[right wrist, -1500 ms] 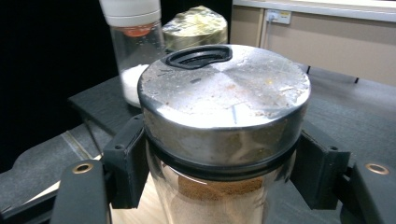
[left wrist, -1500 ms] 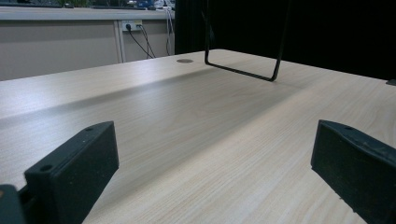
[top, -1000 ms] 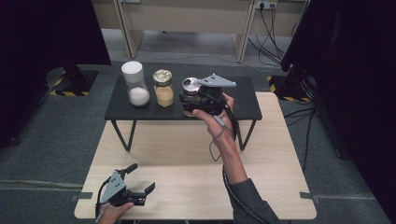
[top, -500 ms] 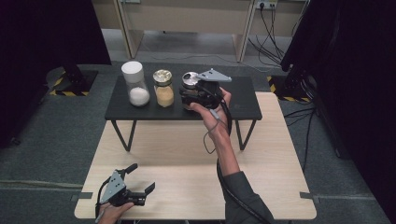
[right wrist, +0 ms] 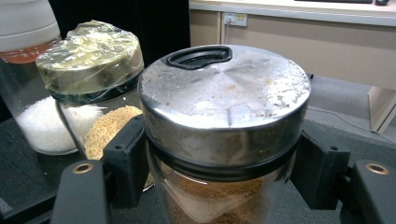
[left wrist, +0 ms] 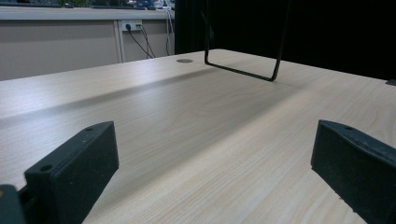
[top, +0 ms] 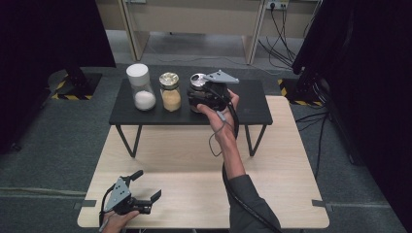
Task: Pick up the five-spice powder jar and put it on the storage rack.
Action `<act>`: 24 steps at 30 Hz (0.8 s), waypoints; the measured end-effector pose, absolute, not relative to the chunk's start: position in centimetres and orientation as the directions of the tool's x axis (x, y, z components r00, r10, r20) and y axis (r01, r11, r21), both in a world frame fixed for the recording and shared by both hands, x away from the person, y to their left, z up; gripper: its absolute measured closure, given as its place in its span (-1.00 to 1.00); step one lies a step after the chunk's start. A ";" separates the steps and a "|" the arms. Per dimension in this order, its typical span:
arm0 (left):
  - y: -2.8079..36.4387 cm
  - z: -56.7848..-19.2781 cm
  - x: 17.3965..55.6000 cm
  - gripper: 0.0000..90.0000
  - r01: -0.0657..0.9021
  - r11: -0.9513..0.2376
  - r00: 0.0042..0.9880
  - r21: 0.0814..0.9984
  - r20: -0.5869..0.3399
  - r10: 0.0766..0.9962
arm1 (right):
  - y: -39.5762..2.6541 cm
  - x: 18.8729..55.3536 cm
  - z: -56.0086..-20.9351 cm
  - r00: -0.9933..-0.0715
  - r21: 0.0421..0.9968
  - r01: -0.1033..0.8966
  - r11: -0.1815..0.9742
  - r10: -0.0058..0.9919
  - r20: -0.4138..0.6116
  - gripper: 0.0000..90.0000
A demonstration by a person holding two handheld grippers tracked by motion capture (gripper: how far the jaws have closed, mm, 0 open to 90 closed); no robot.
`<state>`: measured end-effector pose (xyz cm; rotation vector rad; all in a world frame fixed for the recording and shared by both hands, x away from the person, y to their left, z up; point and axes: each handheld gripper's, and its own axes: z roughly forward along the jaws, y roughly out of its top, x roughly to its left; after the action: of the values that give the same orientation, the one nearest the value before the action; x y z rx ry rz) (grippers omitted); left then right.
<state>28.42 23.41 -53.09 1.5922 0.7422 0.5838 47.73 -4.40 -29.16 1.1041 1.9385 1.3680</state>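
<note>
1. Your right claw (right wrist: 219, 186) is clamped on the metal-lidded jar (right wrist: 224, 121), jaws pressing the glass just under the lid; the jar stands at the right end of the row on the black stand (top: 252, 104).
2. Watch the neighbour: the foil-topped jar (right wrist: 91, 88) sits just beside your left jaw. Swing sideways and you'll likely knock it.
3. Glass is slick. Tilt on the lift and the jar may slip or spill through the lid's opening.
4. Your left claw (top: 145, 194) rests wide and empty, low over the wooden tabletop (top: 194, 160), well apart.
</note>
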 end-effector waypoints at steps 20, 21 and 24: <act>23.4 -53.1 28.4 -0.99 0.136 -0.073 0.668 0.988 -0.037 0.743 | -3.9 48.0 -30.0 -0.533 0.934 0.319 0.161 0.846 0.036 -0.33; 23.4 -53.1 28.4 -0.99 0.136 -0.073 0.669 0.988 -0.037 0.743 | -3.9 48.0 -30.0 -0.534 0.935 0.316 0.160 0.845 0.036 -0.36; 23.4 -53.1 28.4 -0.99 0.136 -0.074 0.668 0.988 -0.036 0.743 | -4.0 47.9 -30.0 -0.529 0.935 0.324 0.143 0.847 0.054 -0.60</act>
<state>28.41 23.39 -53.09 1.5937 0.7402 0.5853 47.94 -4.05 -29.96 1.1169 1.9298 1.3805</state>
